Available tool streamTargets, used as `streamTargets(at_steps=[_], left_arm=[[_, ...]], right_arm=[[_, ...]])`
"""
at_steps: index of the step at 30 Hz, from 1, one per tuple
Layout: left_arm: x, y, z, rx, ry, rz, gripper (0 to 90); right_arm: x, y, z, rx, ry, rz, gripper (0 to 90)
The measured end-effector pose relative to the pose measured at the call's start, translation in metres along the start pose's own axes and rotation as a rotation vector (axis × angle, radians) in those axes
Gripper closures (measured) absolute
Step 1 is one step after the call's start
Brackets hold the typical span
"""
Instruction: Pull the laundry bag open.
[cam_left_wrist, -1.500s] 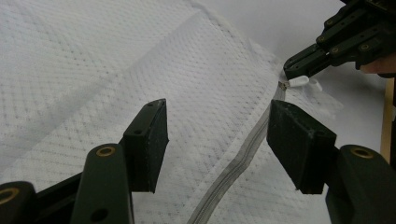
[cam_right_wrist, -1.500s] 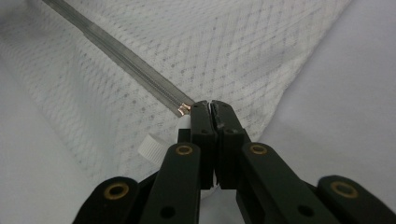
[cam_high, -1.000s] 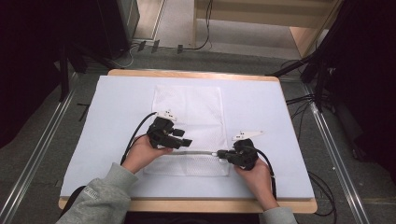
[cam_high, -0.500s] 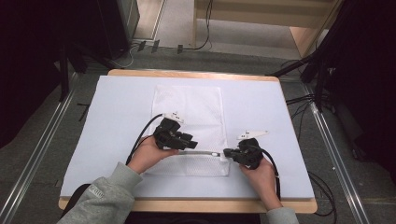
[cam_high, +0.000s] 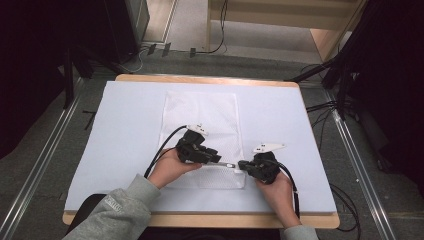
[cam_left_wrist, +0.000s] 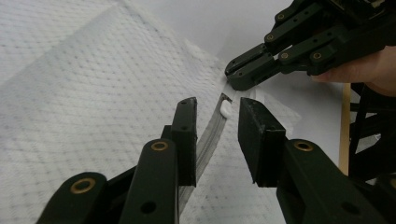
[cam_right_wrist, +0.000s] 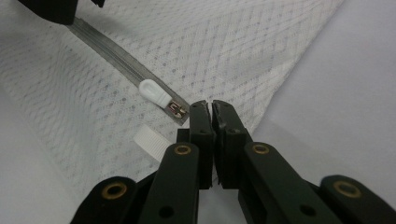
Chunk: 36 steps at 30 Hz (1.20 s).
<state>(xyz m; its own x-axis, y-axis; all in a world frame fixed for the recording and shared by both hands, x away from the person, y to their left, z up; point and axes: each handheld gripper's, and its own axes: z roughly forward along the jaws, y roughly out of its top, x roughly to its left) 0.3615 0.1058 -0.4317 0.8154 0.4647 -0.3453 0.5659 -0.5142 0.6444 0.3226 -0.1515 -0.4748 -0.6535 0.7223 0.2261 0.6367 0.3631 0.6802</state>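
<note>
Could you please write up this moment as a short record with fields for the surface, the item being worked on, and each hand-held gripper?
surface: white-covered table
item: white mesh bag lying flat, its zipper along the near edge
zipper pull: white tab, close to the right jaws
left hand-held gripper: open, jaws on either side of the zipper strip
right hand-held gripper: shut on the bag's end by the zipper
other detail: white ribbed loop beside the zipper end

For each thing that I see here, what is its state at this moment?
Mesh bag: flat on the table, zipper edge lifted.
Zipper: shut along the visible part; white pull at its right end.
Left tool: open, jaws astride the zipper.
Right tool: shut on the bag's corner.
</note>
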Motion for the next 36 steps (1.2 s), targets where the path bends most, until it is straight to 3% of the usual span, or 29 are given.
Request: streamTargets(at_steps=[8, 16, 31, 36], left_arm=[[-0.005, 0.002, 0.013, 0.013, -0.009, 0.007, 76.0], [-0.007, 0.002, 0.031, 0.049, -0.020, 0.002, 74.5], [-0.004, -0.003, 0.048, 0.076, -0.007, 0.003, 74.3], [-0.005, -0.003, 0.052, 0.058, -0.023, -0.001, 76.1]], right_arm=[[0.000, 0.000, 0.000, -0.006, 0.003, 0.000, 88.7], [0.000, -0.001, 0.000, -0.009, 0.004, -0.004, 88.3], [0.000, -0.001, 0.000, -0.013, 0.007, -0.005, 87.7], [0.001, -0.002, 0.000, -0.017, 0.002, -0.005, 87.3]])
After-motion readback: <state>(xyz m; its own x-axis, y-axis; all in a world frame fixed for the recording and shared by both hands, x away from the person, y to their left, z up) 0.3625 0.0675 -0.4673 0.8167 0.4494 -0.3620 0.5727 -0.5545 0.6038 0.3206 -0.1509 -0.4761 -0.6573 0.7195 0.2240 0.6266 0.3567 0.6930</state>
